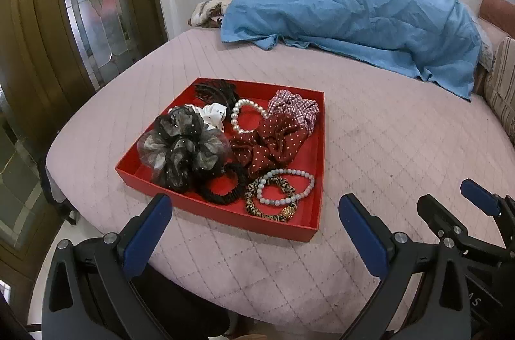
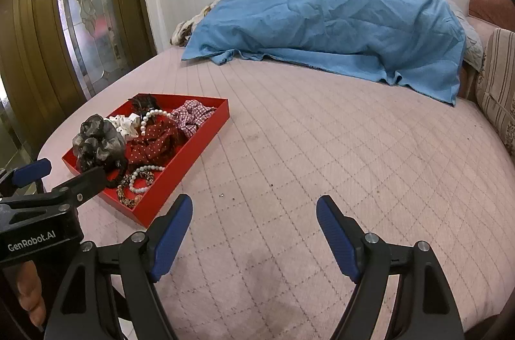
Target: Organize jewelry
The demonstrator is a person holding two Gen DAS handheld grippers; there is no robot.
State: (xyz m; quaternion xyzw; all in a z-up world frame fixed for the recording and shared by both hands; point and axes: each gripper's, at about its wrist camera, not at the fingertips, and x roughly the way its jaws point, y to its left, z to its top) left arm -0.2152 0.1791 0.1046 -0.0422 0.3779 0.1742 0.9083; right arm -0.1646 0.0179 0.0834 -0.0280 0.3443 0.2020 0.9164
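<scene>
Your left gripper [image 1: 254, 230] and right gripper [image 2: 254, 230] both gape wide, empty; one red tray [image 1: 222, 213] carries two bead bracelets, several scrunchies

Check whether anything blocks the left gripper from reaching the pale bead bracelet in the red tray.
Nothing visible does. The left gripper is open just short of the red tray, whose low near wall is all it must clear. The bead bracelet lies on top, on the leopard scrunchie, uncovered.
</scene>
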